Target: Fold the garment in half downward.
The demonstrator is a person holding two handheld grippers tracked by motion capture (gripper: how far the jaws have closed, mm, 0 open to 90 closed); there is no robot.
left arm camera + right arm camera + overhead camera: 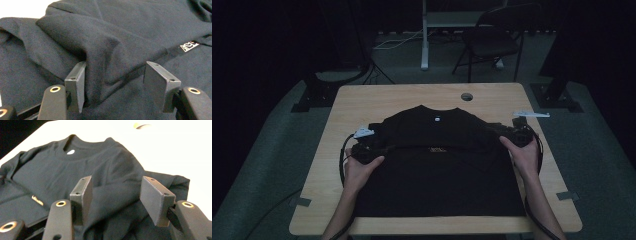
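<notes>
A black T-shirt [437, 170] lies on the wooden table [412, 95], collar to the far side, its lower part folded up over the chest. My left gripper [374, 142] rests at the shirt's left sleeve. In the left gripper view the left gripper [117, 85] is open around a raised fold of the T-shirt [105, 50]; the cloth brushes one jaw and stands apart from the other. My right gripper [507, 131] is at the right sleeve. In the right gripper view the right gripper [118, 197] stands open over the bunched sleeve of the T-shirt [75, 167], not pressing it.
A round hole [467, 96] is cut in the table near its far edge. A folding chair [492, 40] and a white desk leg [424, 45] stand on the dark floor beyond. Bare wood shows on both sides of the shirt.
</notes>
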